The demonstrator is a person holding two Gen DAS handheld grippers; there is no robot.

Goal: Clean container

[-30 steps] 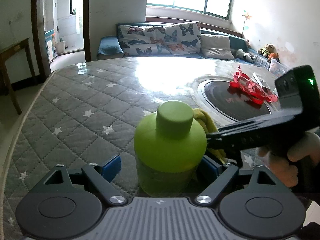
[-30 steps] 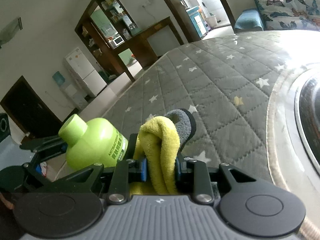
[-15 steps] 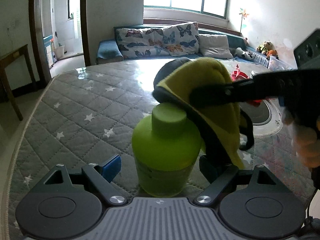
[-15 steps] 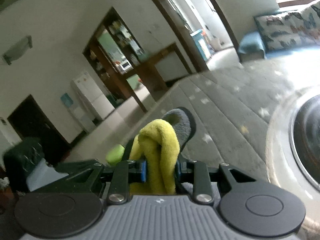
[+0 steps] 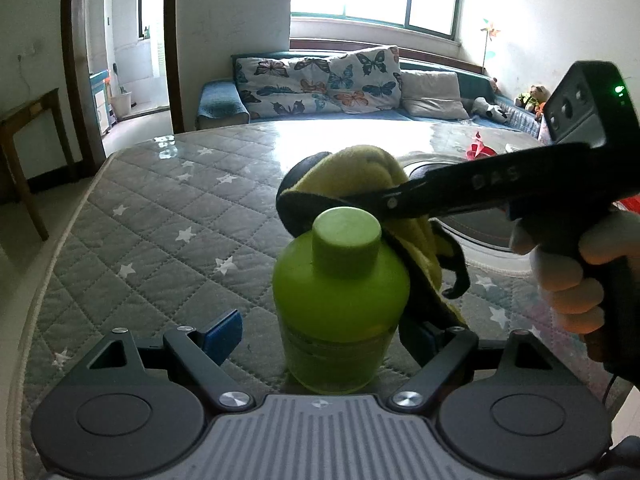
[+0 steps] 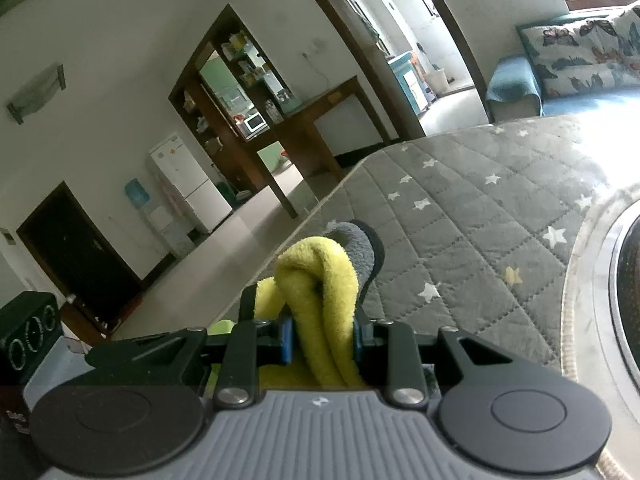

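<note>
A lime-green bottle [image 5: 340, 304] with a green cap [image 5: 346, 240] stands upright on the table between the fingers of my left gripper [image 5: 323, 336]. Its jaws are opening: the left blue pad [image 5: 222, 334] stands clear of the bottle, and the right pad is hidden behind bottle and cloth. My right gripper [image 6: 322, 338] is shut on a bunched yellow-and-grey cloth [image 6: 320, 276]. In the left wrist view the cloth [image 5: 360, 168] lies against the bottle's cap and right shoulder, with the right gripper [image 5: 384, 200] reaching in from the right. Only a sliver of the bottle [image 6: 222, 326] shows in the right wrist view.
The table wears a grey quilted cover with white stars [image 5: 160, 220]. A round glass turntable [image 5: 472, 236] sits behind the bottle, with a red object [image 5: 480, 150] further back. A person's hand [image 5: 568, 264] holds the right gripper. A sofa [image 5: 320, 80] stands beyond the table.
The right gripper has lifted the cloth from low beside the bottle up to the cap and shoulder. The bottle and the left gripper have stayed in place.
</note>
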